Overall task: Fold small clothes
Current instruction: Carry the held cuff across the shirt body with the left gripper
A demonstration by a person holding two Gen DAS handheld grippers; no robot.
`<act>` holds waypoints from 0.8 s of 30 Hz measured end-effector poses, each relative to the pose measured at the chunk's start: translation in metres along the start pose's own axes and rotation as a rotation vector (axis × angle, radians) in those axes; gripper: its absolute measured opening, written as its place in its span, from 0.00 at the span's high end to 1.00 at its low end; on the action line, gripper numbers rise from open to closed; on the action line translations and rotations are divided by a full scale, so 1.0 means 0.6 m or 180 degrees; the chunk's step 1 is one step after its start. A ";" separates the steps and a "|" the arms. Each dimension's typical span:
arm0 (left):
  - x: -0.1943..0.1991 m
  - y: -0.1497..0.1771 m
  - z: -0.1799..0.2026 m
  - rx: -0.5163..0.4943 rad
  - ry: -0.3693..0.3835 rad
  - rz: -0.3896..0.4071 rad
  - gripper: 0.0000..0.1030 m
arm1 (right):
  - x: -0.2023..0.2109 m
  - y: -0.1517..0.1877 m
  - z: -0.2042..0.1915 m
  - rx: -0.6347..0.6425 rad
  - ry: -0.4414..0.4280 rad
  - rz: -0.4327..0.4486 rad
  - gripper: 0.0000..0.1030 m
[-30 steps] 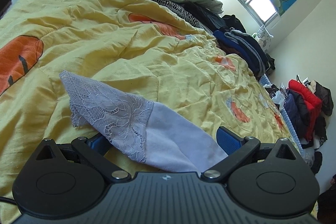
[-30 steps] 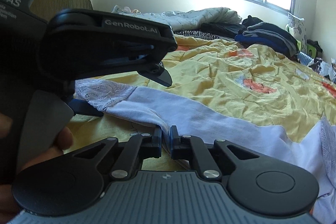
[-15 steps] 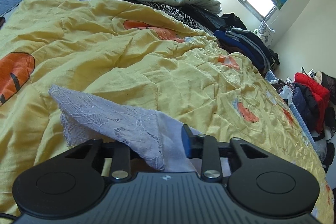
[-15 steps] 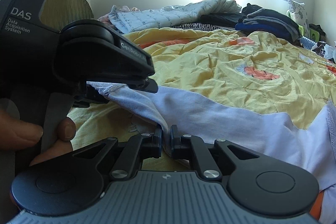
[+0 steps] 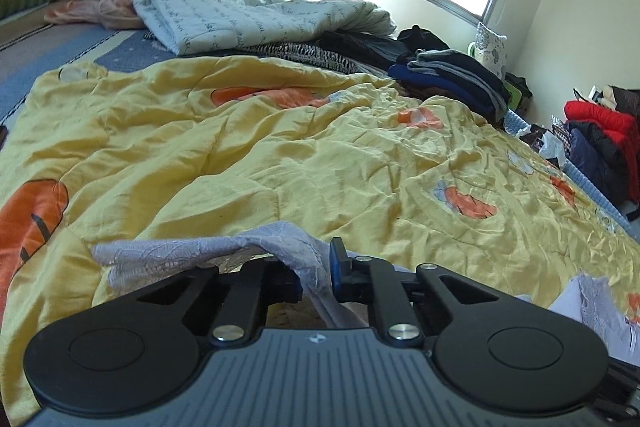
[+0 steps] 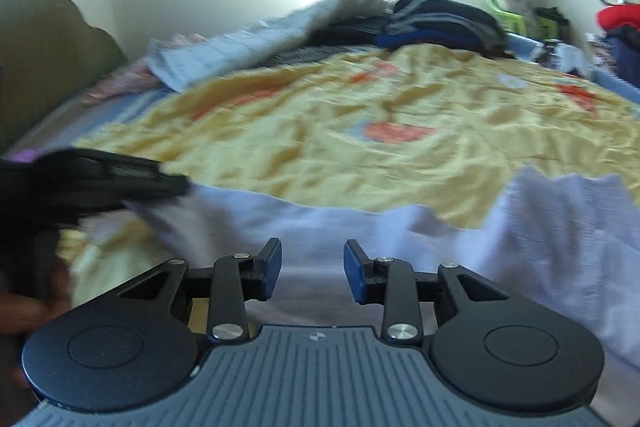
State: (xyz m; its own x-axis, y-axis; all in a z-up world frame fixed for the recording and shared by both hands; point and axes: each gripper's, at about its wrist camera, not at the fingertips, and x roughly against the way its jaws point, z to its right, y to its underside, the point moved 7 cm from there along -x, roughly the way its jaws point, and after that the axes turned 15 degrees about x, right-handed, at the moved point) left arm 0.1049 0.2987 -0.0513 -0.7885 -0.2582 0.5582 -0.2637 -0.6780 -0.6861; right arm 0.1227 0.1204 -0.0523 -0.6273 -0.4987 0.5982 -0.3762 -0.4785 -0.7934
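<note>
Left gripper [image 5: 316, 277] clamped on the pale lavender garment with lace trim [image 5: 208, 251]; right gripper [image 6: 313, 269] stood open over it.

The left gripper's blue-padded fingers [image 5: 337, 263] were pressed together on a bunched fold of lace, the cloth draping over the left finger and down between them. The right gripper's blue pads [image 6: 273, 265] were well apart, holding nothing, with the smooth lavender panel [image 6: 320, 223] lying just beyond and beneath them. In the right wrist view the left gripper [image 6: 176, 183] appeared at the left edge, blurred, gripping the garment's end, and the cloth stretched from there across to a lace edge [image 6: 568, 227] on the right. The garment lay on a rumpled yellow quilt with orange patches [image 5: 280, 147]. No writing was legible on either tool; the blur hid any lettering.
</note>
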 end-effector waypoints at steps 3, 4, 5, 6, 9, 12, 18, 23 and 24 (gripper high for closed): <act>0.008 0.003 0.019 -0.0125 0.0017 0.0051 0.87 | -0.006 0.014 0.020 -0.0066 0.0061 -0.0057 0.59; 0.012 0.004 0.025 -0.0162 0.0020 0.0077 0.87 | -0.004 0.015 0.023 -0.0085 0.0053 -0.0033 0.59; 0.014 0.004 0.031 -0.0198 0.0022 0.0100 0.87 | -0.001 0.014 0.025 -0.0079 0.0064 -0.0007 0.59; 0.016 0.005 0.037 -0.0226 0.0028 0.0114 0.87 | 0.002 0.011 0.026 -0.0056 0.0089 0.0020 0.59; 0.020 0.007 0.052 -0.0268 0.0047 0.0119 0.87 | 0.013 0.004 0.033 -0.0008 0.0169 0.0095 0.59; 0.021 0.011 0.067 -0.0318 0.0061 0.0115 0.87 | 0.026 0.000 0.049 -0.0067 0.0209 0.0154 0.59; 0.029 0.021 0.107 -0.0421 0.0140 0.0112 0.87 | 0.046 0.003 0.082 -0.0160 0.0292 0.0193 0.59; 0.031 0.034 0.137 -0.0490 0.0178 0.0084 0.87 | 0.066 0.005 0.100 -0.0201 0.0346 0.0253 0.59; 0.032 0.037 0.142 -0.0503 0.0187 0.0073 0.87 | 0.070 0.006 0.103 -0.0207 0.0356 0.0260 0.59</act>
State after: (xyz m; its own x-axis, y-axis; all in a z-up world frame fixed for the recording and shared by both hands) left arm 0.1315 0.2200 -0.0163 -0.8252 -0.2287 0.5164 -0.3255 -0.5546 -0.7658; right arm 0.1371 0.0529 -0.0231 -0.7283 -0.4488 0.5179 -0.3618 -0.3900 -0.8468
